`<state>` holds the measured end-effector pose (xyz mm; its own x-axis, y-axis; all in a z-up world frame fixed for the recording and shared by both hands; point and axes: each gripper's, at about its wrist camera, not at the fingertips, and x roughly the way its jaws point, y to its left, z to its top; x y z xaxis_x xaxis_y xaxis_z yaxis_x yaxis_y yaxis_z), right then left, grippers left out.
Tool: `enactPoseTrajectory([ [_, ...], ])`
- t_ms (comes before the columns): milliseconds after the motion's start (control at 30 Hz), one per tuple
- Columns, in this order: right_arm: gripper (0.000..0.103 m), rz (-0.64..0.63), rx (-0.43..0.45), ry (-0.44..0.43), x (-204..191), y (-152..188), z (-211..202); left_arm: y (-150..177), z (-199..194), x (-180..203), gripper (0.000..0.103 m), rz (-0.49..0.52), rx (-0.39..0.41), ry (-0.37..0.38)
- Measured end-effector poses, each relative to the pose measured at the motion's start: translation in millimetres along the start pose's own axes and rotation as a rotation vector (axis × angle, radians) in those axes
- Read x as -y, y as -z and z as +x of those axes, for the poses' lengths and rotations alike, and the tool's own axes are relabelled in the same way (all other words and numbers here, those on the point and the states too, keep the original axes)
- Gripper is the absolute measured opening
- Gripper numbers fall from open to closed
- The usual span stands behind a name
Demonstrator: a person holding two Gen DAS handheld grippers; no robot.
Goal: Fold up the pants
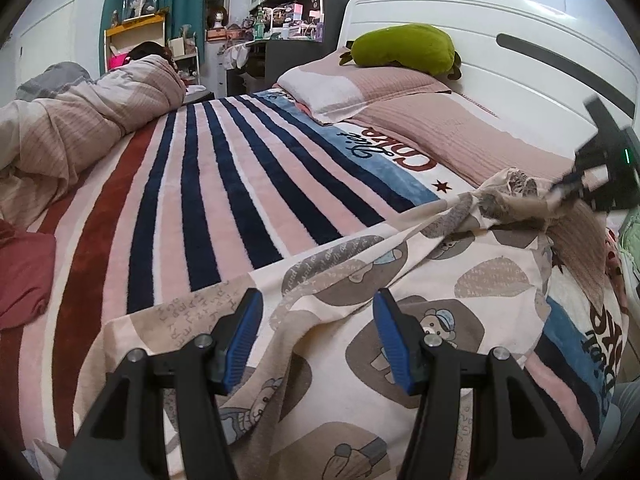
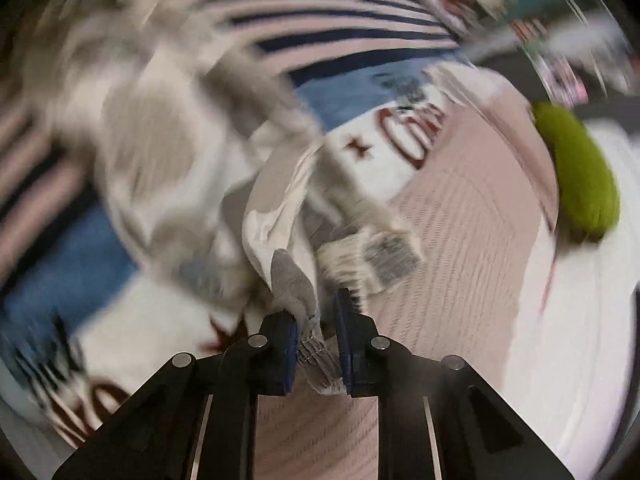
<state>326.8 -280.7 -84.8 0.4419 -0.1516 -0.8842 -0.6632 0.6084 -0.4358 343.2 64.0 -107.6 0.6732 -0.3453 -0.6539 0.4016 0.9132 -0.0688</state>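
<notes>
My right gripper (image 2: 318, 334) has its blue pads nearly together, pinching a bunched edge of the patterned pants (image 2: 280, 216). Beyond, blurred, I make out the striped blanket (image 2: 340, 24), a pink pillow (image 2: 460, 240) and a green plush (image 2: 580, 176).

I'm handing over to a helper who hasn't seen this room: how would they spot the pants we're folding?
Find the bed with the white headboard and the striped blanket. The pants lie on the blanket's near part, below the pink pillows, one end lifted in the right gripper. They alone are cream cloth printed with cartoon bears and grey-brown patches.
</notes>
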Motion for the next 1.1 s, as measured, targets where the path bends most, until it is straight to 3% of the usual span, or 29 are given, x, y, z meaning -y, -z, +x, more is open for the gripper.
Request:
enactPoseTrajectory([
  [200, 0.007, 0.242, 0.070, -0.008, 47, -23, -3, 0, -1, -2, 0.053, -0.006, 0.002, 0.002],
  [333, 0.007, 0.307, 0.056, 0.129, 63, -36, 18, 2, 0, -4, 0.053, -0.015, -0.001, -0.004],
  [467, 0.007, 0.376, 0.060, 0.196, 75, -43, 41, 3, 5, -4, 0.053, -0.013, -0.013, -0.011],
  [533, 0.015, 0.433, 0.050, 0.178, 86, -45, 55, 4, 6, -4, 0.053, -0.012, -0.018, -0.013],
  [700, 0.064, 0.574, 0.153, 0.077, 99, -35, 33, 4, 7, -4, 0.053, -0.013, -0.019, -0.012],
  [900, 0.064, 0.584, 0.130, 0.118, 69, 11, -5, 3, 4, -4, 0.053, -0.019, -0.010, -0.003],
  [967, 0.061, 0.656, 0.145, 0.030, 61, 31, -9, 2, 4, -3, 0.053, -0.020, -0.009, 0.000],
  [1033, 0.045, 0.728, 0.150, -0.086, 50, 47, -6, 3, 3, -3, 0.053, -0.019, -0.009, 0.004],
  [1100, 0.040, 0.740, 0.126, -0.149, 34, 53, 5, 3, 3, -2, 0.053, -0.017, -0.008, 0.007],
])
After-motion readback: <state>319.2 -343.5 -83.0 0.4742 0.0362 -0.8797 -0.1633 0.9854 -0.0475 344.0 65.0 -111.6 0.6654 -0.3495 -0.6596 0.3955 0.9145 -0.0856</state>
